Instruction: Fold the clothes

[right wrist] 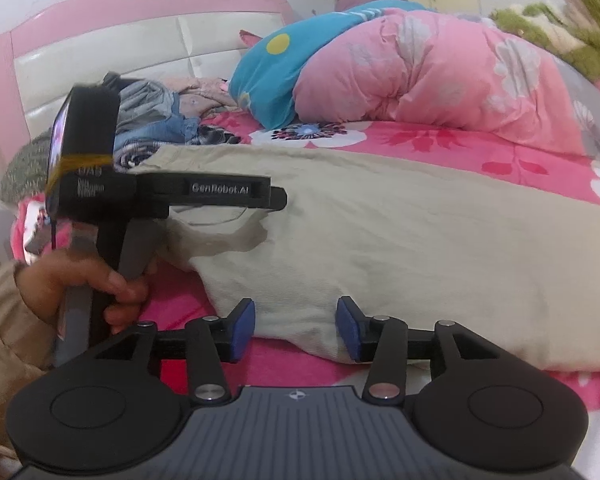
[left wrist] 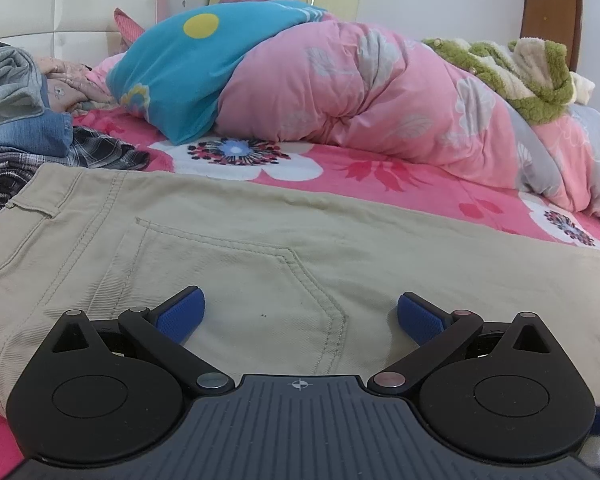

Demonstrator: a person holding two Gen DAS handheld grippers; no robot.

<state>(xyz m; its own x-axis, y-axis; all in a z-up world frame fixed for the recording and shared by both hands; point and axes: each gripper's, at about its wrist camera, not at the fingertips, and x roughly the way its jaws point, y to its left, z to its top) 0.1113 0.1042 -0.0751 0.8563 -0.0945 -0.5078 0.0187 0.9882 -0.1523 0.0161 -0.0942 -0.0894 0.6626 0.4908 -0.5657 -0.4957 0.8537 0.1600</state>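
Right wrist view: right gripper straddles the trousers' near edge, jaws released; left gripper, at nine o'clock, likewise. Pinch both layers evenly.

Black hand-held gripper, blue ribbed pads, silver screws

Beige trousers lie on a pink flowered sheet.
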